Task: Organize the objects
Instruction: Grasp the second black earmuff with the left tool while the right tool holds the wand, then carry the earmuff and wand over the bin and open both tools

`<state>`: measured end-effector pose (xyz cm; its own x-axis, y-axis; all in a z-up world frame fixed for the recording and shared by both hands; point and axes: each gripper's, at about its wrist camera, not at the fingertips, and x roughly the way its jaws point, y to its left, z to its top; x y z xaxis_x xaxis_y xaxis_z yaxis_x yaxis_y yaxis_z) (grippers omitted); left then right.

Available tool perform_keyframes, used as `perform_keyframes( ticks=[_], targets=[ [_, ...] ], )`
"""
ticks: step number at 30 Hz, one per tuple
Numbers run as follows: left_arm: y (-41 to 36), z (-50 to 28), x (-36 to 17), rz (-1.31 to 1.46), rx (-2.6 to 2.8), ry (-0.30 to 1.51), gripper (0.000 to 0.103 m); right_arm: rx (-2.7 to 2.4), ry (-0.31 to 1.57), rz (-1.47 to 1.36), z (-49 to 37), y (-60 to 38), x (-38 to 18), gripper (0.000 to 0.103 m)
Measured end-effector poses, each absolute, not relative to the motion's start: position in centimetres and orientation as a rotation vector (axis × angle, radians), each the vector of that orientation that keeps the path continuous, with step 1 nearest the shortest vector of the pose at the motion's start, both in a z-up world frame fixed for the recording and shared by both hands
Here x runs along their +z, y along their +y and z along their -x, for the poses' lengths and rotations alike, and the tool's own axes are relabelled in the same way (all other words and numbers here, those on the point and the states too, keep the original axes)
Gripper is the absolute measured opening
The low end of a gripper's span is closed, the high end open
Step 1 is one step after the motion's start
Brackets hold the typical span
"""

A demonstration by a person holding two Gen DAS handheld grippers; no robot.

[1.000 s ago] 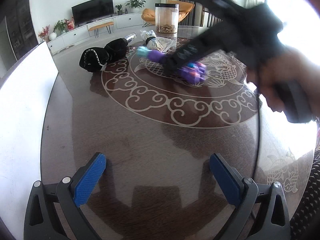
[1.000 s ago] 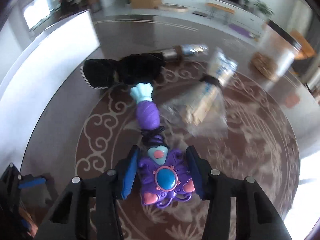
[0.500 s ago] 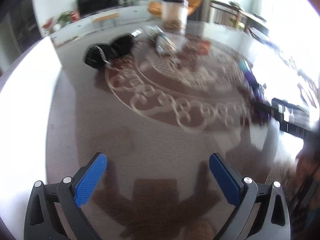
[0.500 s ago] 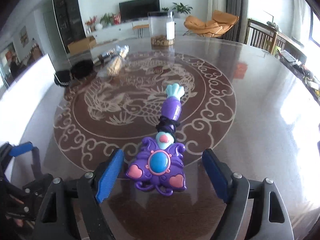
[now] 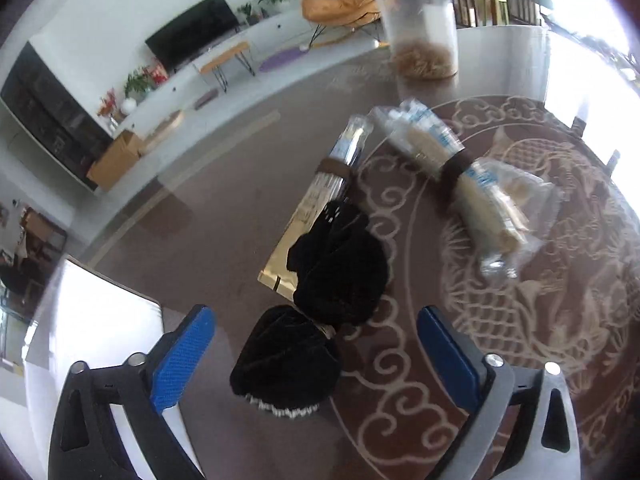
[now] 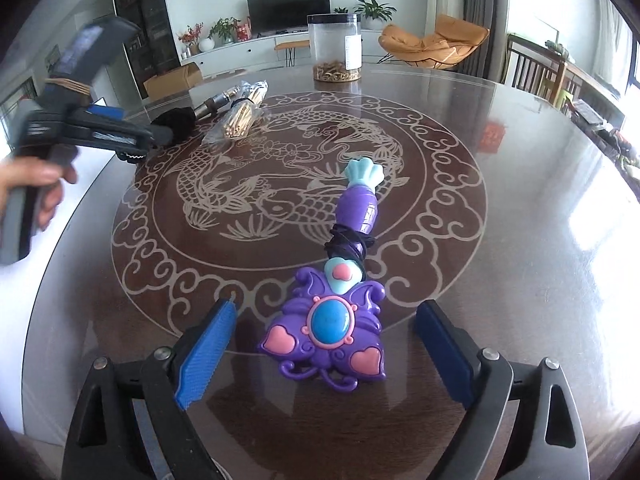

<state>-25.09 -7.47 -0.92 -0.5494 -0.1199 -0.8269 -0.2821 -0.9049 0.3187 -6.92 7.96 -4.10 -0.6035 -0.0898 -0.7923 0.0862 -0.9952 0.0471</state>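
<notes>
A purple toy wand with a blue gem and pink hearts lies on the round table, between the open fingers of my right gripper, untouched. My left gripper is open and hovers over a black fabric item, whose lower part lies between its fingers. The left gripper also shows in the right wrist view, over the same black item. A clear bag of wooden sticks lies beyond, also seen in the right wrist view.
A slim clear packet with a gold card lies partly under the black fabric. A clear jar with snacks stands at the table's far side. A white board stands at the table's left edge.
My left gripper has swung across the table to the black fabric item. My right gripper opened, released the purple wand onto the table and drew back slightly.
</notes>
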Motion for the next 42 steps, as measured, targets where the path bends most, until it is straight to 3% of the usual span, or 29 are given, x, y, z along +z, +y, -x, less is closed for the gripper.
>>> perform_keyframes(
  ticks=[1, 5, 9, 13, 15, 16, 17, 22, 24, 29, 31, 33, 34, 35, 36, 37, 38, 39, 40, 42],
  targets=[
    [-8.0, 25.1, -0.9, 1.423, 2.606, 0.582, 0.043, -2.728, -0.002, -1.35, 7.0, 7.9, -4.2, 0.092],
    [-8.7, 23.5, 0.2, 1.383, 2.602, 0.346, 0.031, -2.724, 0.001, -1.352, 6.9, 7.9, -4.1, 0.094],
    [-8.1, 18.0, 0.8, 1.428, 2.559, 0.089, 0.031, -2.719, -0.004, -1.349, 6.9, 7.9, -4.2, 0.095],
    [-7.0, 9.3, -0.5, 1.457, 2.532, 0.001, 0.04, -2.712, -0.049, -1.336, 6.9, 8.4, -4.1, 0.095],
    [-6.9, 6.4, -0.4, 1.422, 2.56, 0.031, 0.062, -2.709, -0.088, -1.32, 6.8, 8.8, -4.0, 0.095],
    [-7.0, 5.4, -0.3, 1.411, 2.57, 0.034, 0.081, -2.702, -0.107, -1.317, 6.7, 8.9, -4.0, 0.095],
    [-7.5, 4.6, -0.2, 1.397, 2.589, 0.024, 0.092, -2.697, -0.119, -1.312, 6.7, 9.0, -3.9, 0.095],
    [-9.0, 5.5, -0.9, 1.419, 2.556, -0.011, 0.095, -2.69, -0.179, -1.261, 6.2, 9.7, -3.5, 0.095],
    [-7.8, 5.9, -1.1, 1.409, 2.525, 0.066, 0.095, -2.687, -0.238, -1.239, 5.9, 10.3, -3.2, 0.095],
    [-5.4, 5.9, -1.3, 1.356, 2.506, 0.284, 0.097, -2.532, -0.66, -1.264, 6.3, 14.8, -3.4, 0.095],
    [-5.4, 6.1, -1.3, 1.355, 2.501, 0.244, 0.097, -2.502, -0.623, -1.398, 8.1, 15.2, -2.9, 0.095],
    [-5.5, 6.1, -1.3, 1.337, 2.519, 0.224, 0.095, -2.422, -0.471, -1.562, 10.6, 14.0, -2.7, 0.094],
    [-5.5, 5.9, -1.2, 1.316, 2.526, 0.221, 0.082, -2.398, -0.367, -1.615, 11.9, 12.9, -2.5, 0.092],
    [-5.5, 5.7, -1.0, 1.278, 2.535, 0.22, 0.051, -2.395, -0.287, -1.639, 12.8, 12.0, -2.4, 0.083],
    [-5.4, 5.7, -0.9, 1.248, 2.536, 0.225, 0.036, -2.399, -0.209, -1.663, 13.8, 11.0, -2.5, 0.073],
    [-5.2, 6.0, -0.9, 1.25, 2.536, 0.24, 0.033, -2.422, -0.117, -1.678, 14.5, 10.0, -2.6, 0.071],
    [-5.3, 6.2, -1.0, 1.253, 2.531, 0.214, 0.031, -2.454, 0.0, -1.686, 14.9, 8.8, -2.6, 0.058],
    [-5.6, 6.1, -0.8, 1.248, 2.533, 0.179, 0.031, -2.478, 0.113, -1.689, 14.9, 7.7, -2.7, 0.031],
    [-6.1, 5.8, -0.4, 1.239, 2.539, 0.13, 0.031, -2.487, 0.188, -1.674, 14.7, 6.9, -2.6, 0.023],
    [-7.1, 4.5, 0.8, 1.195, 2.548, 0.033, 0.031, -2.463, 0.102, -1.646, 13.8, 7.0, -2.7, 0.02]
  ],
)
